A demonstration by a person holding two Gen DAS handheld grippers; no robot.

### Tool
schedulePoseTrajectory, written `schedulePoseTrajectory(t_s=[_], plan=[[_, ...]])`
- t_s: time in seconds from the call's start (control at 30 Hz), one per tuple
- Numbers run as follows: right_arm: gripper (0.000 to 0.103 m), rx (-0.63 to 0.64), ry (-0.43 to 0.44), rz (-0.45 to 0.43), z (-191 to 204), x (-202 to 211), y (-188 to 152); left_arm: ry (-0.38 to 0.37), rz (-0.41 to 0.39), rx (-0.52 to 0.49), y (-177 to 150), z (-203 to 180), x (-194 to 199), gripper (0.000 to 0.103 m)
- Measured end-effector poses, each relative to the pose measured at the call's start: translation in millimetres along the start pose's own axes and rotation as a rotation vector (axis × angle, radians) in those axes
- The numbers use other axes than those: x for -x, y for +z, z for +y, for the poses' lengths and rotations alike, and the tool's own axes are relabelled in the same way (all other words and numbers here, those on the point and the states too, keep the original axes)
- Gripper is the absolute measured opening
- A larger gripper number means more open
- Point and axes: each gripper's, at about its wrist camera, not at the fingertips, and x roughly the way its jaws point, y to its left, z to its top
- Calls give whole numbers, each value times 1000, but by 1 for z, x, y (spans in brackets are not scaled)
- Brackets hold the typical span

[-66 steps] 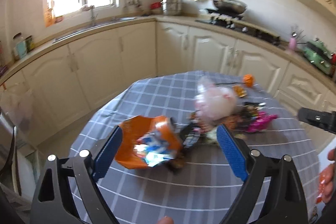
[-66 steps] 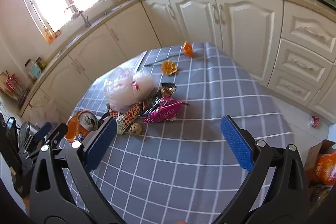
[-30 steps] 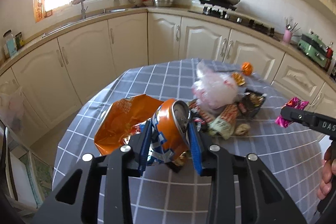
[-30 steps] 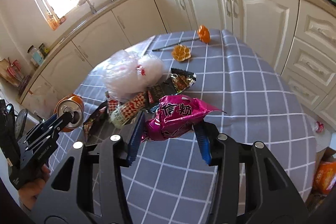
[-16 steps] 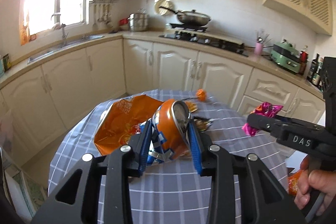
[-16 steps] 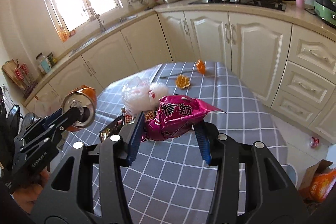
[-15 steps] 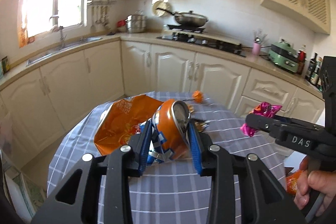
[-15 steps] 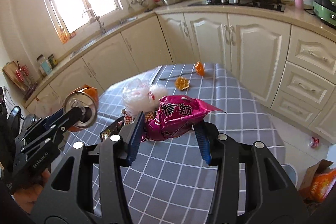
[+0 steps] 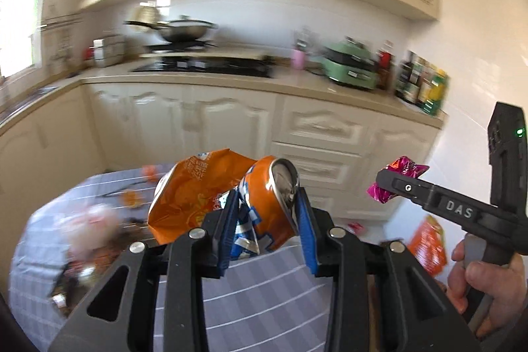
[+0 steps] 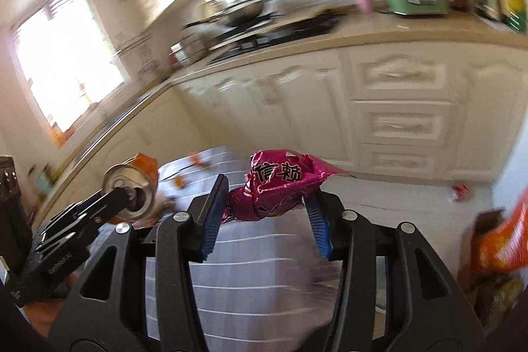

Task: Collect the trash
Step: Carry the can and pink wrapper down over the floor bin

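From your left wrist camera, your left gripper (image 9: pixel 267 220) stands partly closed, its ribbed blue pads pressed on either side of a crushed orange soda can (image 9: pixel 272 203), whose silver top faces you, tilted toward 1 o'clock. A crinkled orange snack bag (image 9: pixel 188 197) hangs against the can at 10 o'clock; whether the pads also pinch it you cannot tell from here. Below and behind lies the grey checked tablecloth (image 9: pixel 264 296), with a blurred heap of wrappers (image 9: pixel 92 240) at 8 o'clock. At 3 o'clock your right gripper (image 9: pixel 389 185) shows side-on, its black finger over a crumpled magenta foil wrapper (image 9: pixel 401 177), your hand (image 9: pixel 485 286) around its handle. From your right wrist camera, that gripper (image 10: pixel 264 210) is likewise partly closed, blue pads squeezing the glossy magenta wrapper (image 10: pixel 277 183), which bulges above the fingertips and carries black printed characters that only this view shows. At 9 o'clock your left gripper (image 10: pixel 132 193) appears from the side with the can's round silver end (image 10: pixel 127 187) facing the camera. At 4 o'clock, only here, a blurred orange packet (image 10: pixel 498 246) lies low beside the table.
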Motion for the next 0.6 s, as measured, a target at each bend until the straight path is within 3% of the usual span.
schedulePoseTrajectory(t_s=[0.17,0.33,0.6], plan=[[46,-159,-138,-7,-103,16,-11,-136,98,-55,-6,-73,-63,33],[46,-309,-241,72,-192,3,-45,-241,294,-82,-42,-140,-149,33],[46,-522,-288,235,-287,-56,-111,-274,584,-117,-117,-194,-263,33]])
